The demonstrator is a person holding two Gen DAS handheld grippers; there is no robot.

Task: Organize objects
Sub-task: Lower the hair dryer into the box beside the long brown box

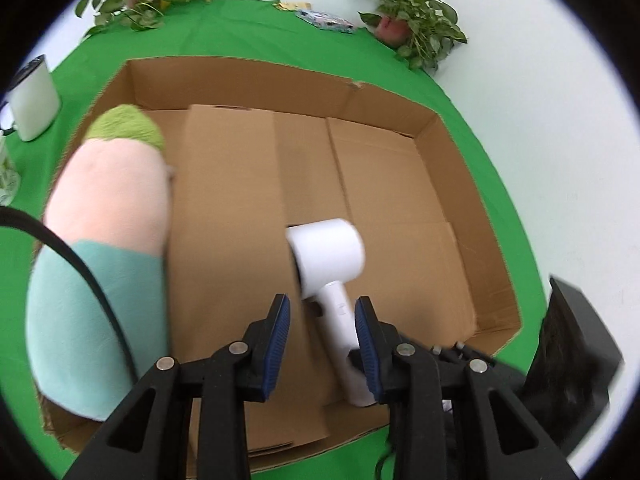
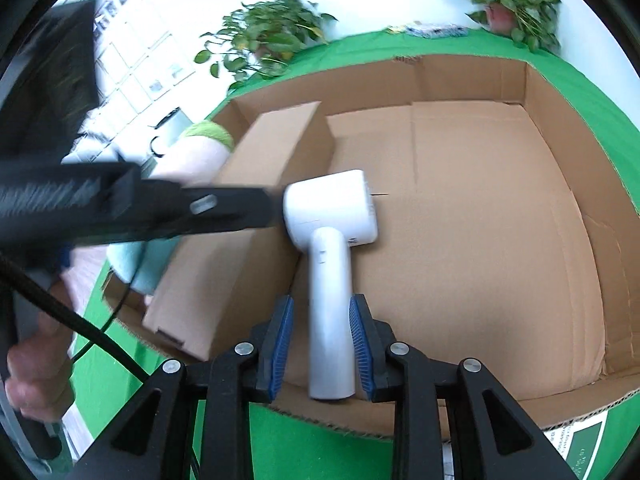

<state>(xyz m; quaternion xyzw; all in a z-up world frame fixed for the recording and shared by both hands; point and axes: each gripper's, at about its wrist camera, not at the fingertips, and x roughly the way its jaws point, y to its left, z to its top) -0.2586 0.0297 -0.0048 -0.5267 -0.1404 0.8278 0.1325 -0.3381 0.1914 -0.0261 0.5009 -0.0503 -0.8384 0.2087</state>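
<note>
Green cloth covers the table point(image 1: 240, 36) under a wide cardboard box point(image 2: 560, 184). Right gripper point(image 2: 322, 344) holds the white dryer point(image 2: 332, 240) by its handle over the box floor; left gripper's point(image 1: 322, 340) jaws are narrow and empty. Lower the dryer flat, clear of the inner carton point(image 2: 240, 216), before releasing.
</note>
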